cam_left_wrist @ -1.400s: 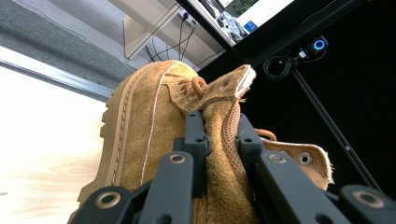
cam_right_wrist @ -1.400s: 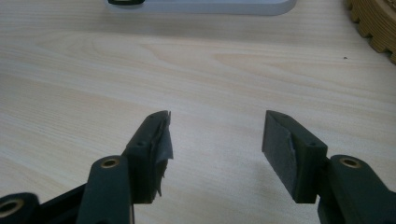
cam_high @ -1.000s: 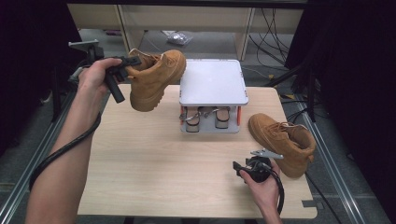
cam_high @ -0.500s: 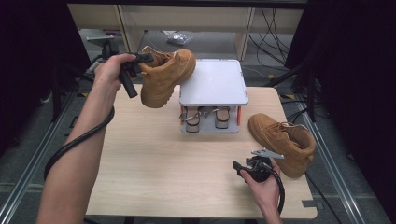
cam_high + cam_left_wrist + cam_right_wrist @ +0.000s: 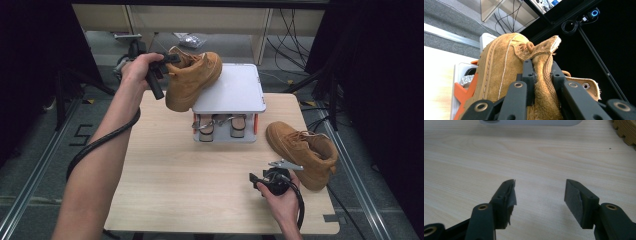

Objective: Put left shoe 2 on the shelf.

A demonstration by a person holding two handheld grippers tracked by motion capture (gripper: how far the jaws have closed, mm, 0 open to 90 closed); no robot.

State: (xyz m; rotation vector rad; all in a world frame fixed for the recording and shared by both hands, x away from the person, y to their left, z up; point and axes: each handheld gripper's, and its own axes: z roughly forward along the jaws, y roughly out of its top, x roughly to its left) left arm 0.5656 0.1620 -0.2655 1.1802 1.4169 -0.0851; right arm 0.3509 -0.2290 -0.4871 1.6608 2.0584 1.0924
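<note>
High view. Left claw (image 5: pixel 167 61), held in the person's left hand (image 5: pixel 137 70), is raised over the far left corner of the table (image 5: pixel 175 170) and clamped on the collar of a tan suede boot (image 5: pixel 192 80). The boot hangs tilted in the air, its toe above the left edge of a small white-topped stand (image 5: pixel 232 92). The stand has a lower shelf holding a few small items, too small to identify. A second tan boot (image 5: pixel 302 152) lies on the table at the right, near the edge. Right claw (image 5: pixel 256 180), in the right hand (image 5: pixel 282 205), rests low near the front right, just beside that second boot.

Left gripper view. Both jaws are clenched on the boot's (image 5: pixel 506 75) collar and tongue, with suede pinched between them; orange parts of the stand (image 5: pixel 465 91) show at lower left.

Right gripper view. Jaws stand wide apart, released, with bare table (image 5: pixel 524 157) between them. The second boot's ridged sole (image 5: pixel 625 131) shows at the top right corner.
</note>
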